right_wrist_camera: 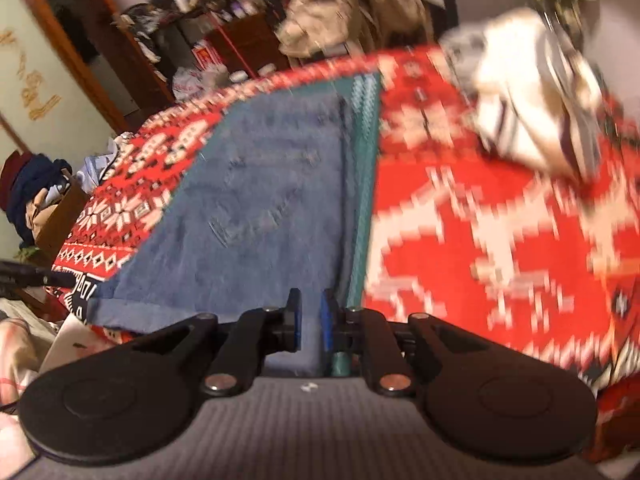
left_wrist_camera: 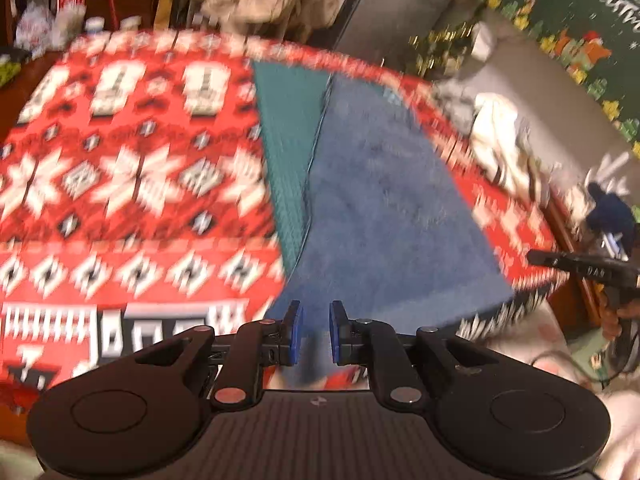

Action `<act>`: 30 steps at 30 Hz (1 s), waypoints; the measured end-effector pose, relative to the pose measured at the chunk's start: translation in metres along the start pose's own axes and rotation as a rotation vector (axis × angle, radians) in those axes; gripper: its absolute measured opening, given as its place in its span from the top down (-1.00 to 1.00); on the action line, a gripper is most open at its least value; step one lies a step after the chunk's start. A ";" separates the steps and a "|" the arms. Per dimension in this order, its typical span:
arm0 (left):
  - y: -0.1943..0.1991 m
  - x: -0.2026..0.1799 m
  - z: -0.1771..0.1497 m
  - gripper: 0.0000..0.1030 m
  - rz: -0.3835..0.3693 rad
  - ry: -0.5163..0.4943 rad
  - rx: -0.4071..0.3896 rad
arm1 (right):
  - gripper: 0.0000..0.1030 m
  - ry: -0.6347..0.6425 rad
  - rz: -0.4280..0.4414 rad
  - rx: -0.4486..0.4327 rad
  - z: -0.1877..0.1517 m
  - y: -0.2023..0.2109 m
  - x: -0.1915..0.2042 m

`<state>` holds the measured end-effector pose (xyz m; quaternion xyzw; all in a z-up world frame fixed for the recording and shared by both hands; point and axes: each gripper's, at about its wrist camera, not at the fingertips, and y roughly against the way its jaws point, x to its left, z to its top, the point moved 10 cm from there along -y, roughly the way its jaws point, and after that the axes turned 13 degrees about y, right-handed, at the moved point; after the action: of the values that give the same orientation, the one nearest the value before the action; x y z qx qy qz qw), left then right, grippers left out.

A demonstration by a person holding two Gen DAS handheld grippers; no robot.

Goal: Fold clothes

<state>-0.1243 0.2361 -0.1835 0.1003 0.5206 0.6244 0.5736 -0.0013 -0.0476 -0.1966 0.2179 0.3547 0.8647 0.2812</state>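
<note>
Left tool [left_wrist_camera: 316, 332] and right tool [right_wrist_camera: 311, 320], both slightly parted, grip nothing above blue cloth [right_wrist_camera: 256, 208] on red blanket [left_wrist_camera: 132, 168].

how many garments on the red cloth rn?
3. Blue denim piece laid flat mid-cloth, teal garment under it with one strip showing along one edge, crumpled white pile at the far edge. The pile may hold more than one.
</note>
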 end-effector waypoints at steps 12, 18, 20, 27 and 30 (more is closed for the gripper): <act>-0.100 -0.024 0.003 0.77 -0.010 -0.030 0.015 | 0.81 0.026 0.017 0.014 0.016 -0.091 0.027; -0.092 0.006 -0.006 0.95 -0.058 0.087 0.003 | 1.00 -0.033 0.038 -0.014 -0.005 -0.082 0.008; -0.090 0.013 -0.007 0.95 -0.088 0.151 0.003 | 1.00 -0.064 0.050 -0.016 -0.012 -0.077 0.003; -0.088 0.002 -0.007 0.95 -0.038 0.093 0.004 | 0.66 -0.110 0.004 -0.057 -0.014 -0.056 -0.007; -0.086 -0.005 -0.005 0.83 -0.025 0.064 0.004 | 0.51 -0.095 -0.041 -0.090 -0.003 -0.049 -0.013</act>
<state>-0.0739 0.2121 -0.2490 0.0750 0.5411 0.6192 0.5641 0.0223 -0.0287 -0.2368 0.2385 0.3060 0.8625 0.3248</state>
